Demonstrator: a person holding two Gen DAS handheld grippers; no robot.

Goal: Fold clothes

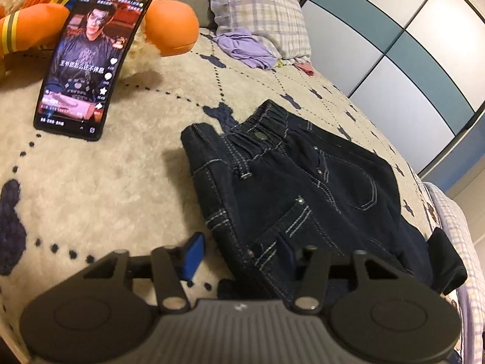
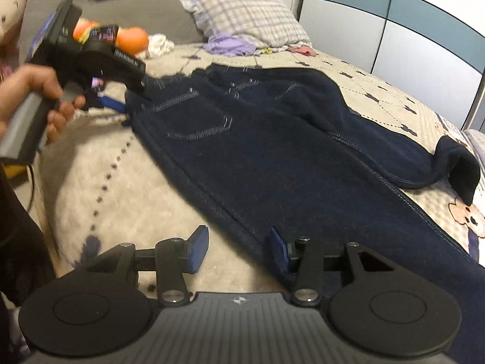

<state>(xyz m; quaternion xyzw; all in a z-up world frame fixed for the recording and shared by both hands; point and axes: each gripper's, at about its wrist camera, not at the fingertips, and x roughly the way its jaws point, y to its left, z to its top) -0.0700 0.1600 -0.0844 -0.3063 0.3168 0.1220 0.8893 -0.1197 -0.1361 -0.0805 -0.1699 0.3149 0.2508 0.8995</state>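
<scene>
Jeans [image 2: 272, 151] flat on blanket [image 2: 100, 166]; both grippers' jaws straddle their edge

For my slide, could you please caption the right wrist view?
Dark jeans spread on a cream blanket, right gripper at their near edge, left gripper by the waistband.

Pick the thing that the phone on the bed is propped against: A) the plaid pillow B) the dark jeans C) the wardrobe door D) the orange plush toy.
D: in the left wrist view the phone stands tilted with its top leaning back on the orange plush toy.
</scene>
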